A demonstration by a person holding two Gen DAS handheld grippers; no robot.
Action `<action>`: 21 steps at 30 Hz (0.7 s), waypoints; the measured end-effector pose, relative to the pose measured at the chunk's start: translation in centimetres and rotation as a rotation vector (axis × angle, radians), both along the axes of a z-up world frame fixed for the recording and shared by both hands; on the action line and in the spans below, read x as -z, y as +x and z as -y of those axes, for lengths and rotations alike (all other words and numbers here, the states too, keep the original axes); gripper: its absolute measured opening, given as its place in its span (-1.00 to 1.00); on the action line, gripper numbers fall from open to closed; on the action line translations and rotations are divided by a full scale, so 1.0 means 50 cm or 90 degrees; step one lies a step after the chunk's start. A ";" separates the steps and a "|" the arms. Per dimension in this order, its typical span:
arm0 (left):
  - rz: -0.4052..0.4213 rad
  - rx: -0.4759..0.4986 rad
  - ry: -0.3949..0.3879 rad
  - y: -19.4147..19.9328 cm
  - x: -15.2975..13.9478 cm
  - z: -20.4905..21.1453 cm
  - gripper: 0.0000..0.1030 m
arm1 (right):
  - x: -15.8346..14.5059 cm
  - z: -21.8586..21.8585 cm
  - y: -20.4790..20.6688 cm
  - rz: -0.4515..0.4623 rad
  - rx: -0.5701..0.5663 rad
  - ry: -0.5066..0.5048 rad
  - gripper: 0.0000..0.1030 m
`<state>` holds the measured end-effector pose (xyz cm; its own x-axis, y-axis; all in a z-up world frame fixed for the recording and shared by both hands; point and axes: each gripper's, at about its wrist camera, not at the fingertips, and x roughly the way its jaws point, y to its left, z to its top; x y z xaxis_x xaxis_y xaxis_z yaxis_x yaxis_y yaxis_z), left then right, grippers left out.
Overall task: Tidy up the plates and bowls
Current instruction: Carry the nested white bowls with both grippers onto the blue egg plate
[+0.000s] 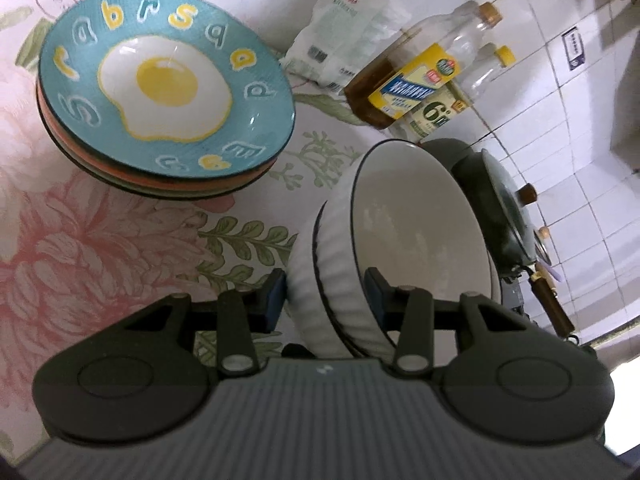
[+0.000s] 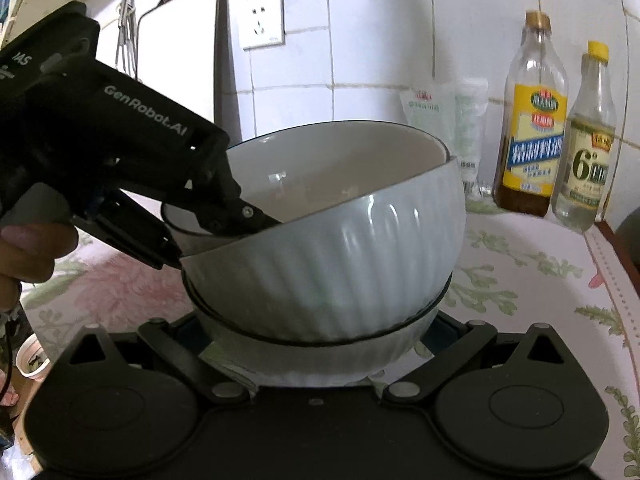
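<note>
Two white ribbed bowls with dark rims sit nested. The upper bowl (image 2: 328, 240) (image 1: 416, 224) is tilted inside the lower bowl (image 2: 304, 356). My left gripper (image 1: 326, 294) (image 2: 226, 242) is shut on the upper bowl's rim, one finger inside and one outside. My right gripper (image 2: 316, 328) stands wide around the lower bowl, its blue pads (image 2: 438, 326) against both sides. A stack of plates (image 1: 168, 84), topped by a blue plate with a fried-egg picture, rests on the floral tablecloth (image 1: 100, 240) to the left.
An oil bottle (image 2: 532, 140) (image 1: 412, 80) and a vinegar bottle (image 2: 588, 152) stand by the tiled wall beside a white bag (image 1: 340, 40). A dark lidded pan (image 1: 492, 200) sits right behind the bowls. A hand (image 2: 28, 256) holds the left gripper. A white board (image 2: 180, 60) leans at the back.
</note>
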<state>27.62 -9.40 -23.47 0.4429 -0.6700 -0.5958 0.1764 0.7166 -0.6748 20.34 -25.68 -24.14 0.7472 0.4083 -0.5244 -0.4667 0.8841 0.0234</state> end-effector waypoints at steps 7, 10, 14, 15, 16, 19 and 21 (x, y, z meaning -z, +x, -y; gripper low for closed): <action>0.052 -0.006 0.016 -0.030 -0.078 -0.029 -0.21 | -0.057 -0.025 -0.017 0.036 -0.017 0.009 1.00; 0.071 -0.019 0.017 -0.041 -0.113 -0.047 -0.21 | -0.086 -0.038 -0.017 0.055 -0.024 0.012 1.00; 0.082 -0.038 0.017 -0.047 -0.151 -0.074 -0.21 | -0.121 -0.059 -0.011 0.069 -0.040 0.014 1.00; 0.082 -0.044 0.016 -0.045 -0.159 -0.081 -0.21 | -0.129 -0.065 -0.008 0.071 -0.045 0.014 1.00; 0.084 -0.050 0.015 -0.044 -0.165 -0.086 -0.21 | -0.137 -0.071 -0.004 0.072 -0.050 0.013 1.00; 0.081 -0.075 0.008 -0.040 -0.179 -0.112 -0.21 | -0.157 -0.093 0.007 0.077 -0.065 0.011 1.00; 0.078 -0.088 0.007 -0.030 -0.184 -0.128 -0.21 | -0.164 -0.108 0.024 0.075 -0.074 0.011 1.00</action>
<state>26.11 -3.00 -14.29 0.5997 -0.5913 -0.5392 0.1557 0.7472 -0.6461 21.52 -20.28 -15.92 0.7500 0.5039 -0.4285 -0.5663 0.8239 -0.0225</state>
